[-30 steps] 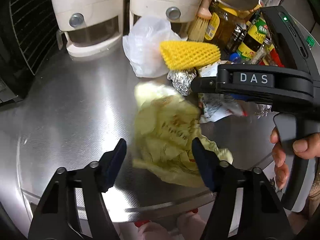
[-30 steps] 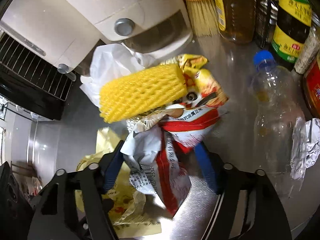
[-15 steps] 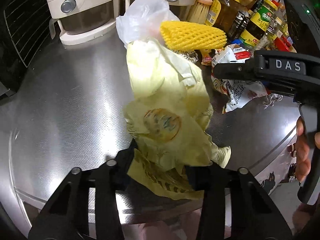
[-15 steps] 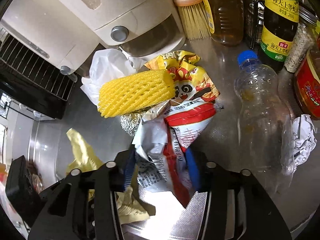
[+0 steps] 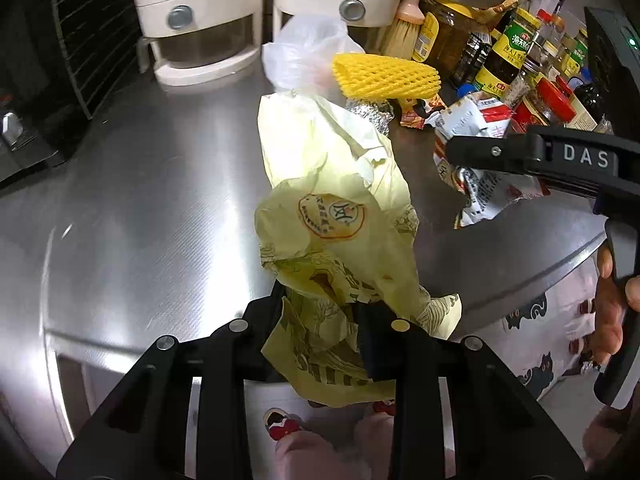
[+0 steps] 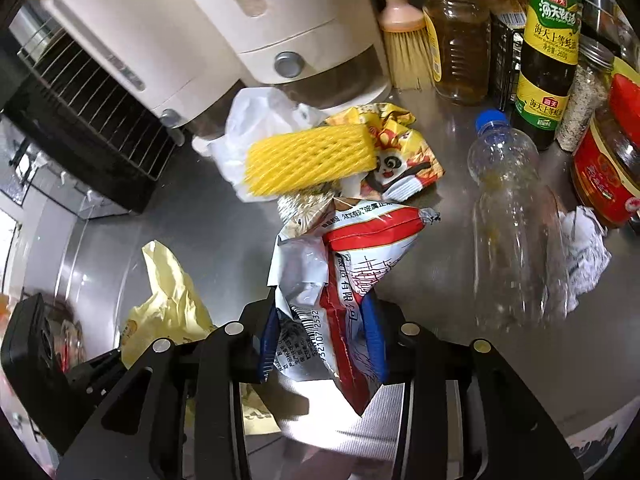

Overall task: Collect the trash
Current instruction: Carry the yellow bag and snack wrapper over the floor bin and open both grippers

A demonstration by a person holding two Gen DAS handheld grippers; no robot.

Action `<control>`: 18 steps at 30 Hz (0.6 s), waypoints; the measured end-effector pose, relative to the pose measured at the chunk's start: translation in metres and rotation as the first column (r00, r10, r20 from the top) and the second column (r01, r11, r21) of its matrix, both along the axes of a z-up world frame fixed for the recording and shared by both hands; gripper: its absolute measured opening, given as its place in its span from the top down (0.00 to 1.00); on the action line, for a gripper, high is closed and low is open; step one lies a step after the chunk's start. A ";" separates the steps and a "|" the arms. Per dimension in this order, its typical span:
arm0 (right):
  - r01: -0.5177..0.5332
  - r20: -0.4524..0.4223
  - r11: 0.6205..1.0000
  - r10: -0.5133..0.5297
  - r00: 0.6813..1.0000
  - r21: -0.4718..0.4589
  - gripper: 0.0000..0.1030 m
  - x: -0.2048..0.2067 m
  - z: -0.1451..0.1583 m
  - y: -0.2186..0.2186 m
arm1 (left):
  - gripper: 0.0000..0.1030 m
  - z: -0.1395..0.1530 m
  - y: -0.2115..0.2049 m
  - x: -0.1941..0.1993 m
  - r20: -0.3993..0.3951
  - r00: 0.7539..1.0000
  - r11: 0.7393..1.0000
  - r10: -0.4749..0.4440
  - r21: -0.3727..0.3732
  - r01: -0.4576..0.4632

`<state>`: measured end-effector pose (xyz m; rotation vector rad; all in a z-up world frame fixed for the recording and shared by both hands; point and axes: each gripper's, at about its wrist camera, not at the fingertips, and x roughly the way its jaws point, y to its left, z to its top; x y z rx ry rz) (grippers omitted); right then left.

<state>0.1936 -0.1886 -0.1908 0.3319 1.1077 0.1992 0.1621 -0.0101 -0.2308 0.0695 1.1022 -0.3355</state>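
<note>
Left gripper (image 5: 320, 320) pinching crumpled pale-yellow paper wrapper (image 5: 332, 216); right gripper (image 6: 322, 332) clamping red-and-white foil snack bag (image 6: 352, 264) (slick film). Bag risking slipping, dragging yellow foam net sleeve (image 6: 308, 160).

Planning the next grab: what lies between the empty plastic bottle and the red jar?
A crumpled white paper, seen in the right wrist view, between the bottle and the red jar.

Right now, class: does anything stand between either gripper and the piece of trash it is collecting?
Nothing visible does. The left gripper is already clamped on the yellow paper bag, and the right gripper on the red-and-white snack wrapper.
</note>
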 end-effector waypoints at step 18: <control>0.009 0.017 1.000 -0.010 1.000 0.030 0.64 -0.116 0.005 -0.003 | 0.71 0.001 0.015 -0.105 -0.012 1.000 1.000 0.011 0.005 -0.011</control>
